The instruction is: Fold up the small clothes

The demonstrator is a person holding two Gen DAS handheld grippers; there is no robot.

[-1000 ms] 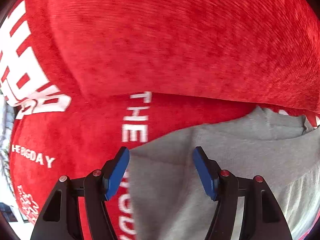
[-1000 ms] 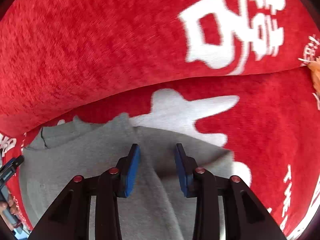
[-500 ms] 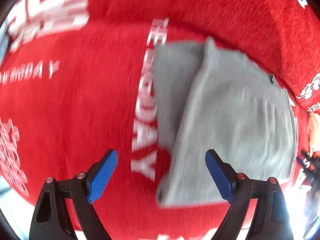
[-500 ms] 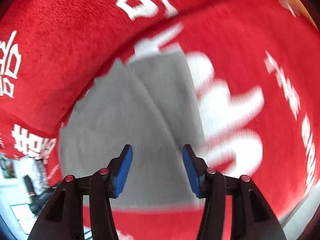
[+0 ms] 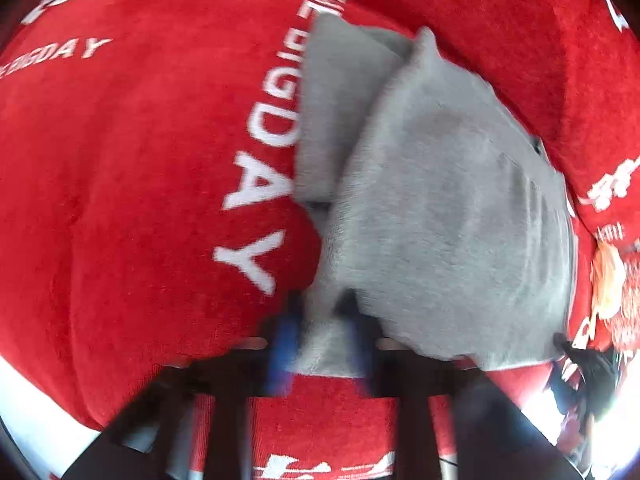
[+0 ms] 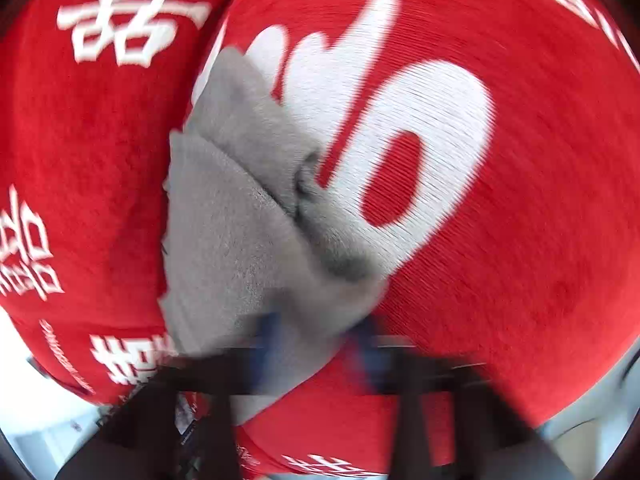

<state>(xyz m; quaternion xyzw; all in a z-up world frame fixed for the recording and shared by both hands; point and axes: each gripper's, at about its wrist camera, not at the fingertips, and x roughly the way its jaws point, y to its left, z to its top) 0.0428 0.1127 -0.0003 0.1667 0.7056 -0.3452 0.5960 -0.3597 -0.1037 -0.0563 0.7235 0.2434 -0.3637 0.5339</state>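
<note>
- The grey knit garment (image 5: 448,208) lies on a red plush cover (image 5: 120,184) printed with white lettering and characters; it is already doubled, one layer lying over another, with a narrower flap showing along its left side in the left wrist view.
- The left gripper (image 5: 320,332) has just been closing, and grey cloth is bunched between its blue pads at the garment's near corner; the blur hides the exact contact, but the fabric looks pinched.
- The right gripper (image 6: 316,344) has likewise just been closing, down to almost nothing, with a gathered tongue of the same garment's near edge drawn in between its blue pads.
- The garment (image 6: 224,232) looks light, soft and limp: it creases into ridges where it is gathered and would sag from any single hold.
- The fleecy knit probably grips well against the pads, though it also drags on the plush cover, so sliding it could rumple the layers.
- Judged from how it lies, the two near corners are the sensible holds, taken through both layers so that the lower one comes along.
- Nothing about it is fragile; the risk is a lopsided fold if one pinch takes only the top layer.
</note>
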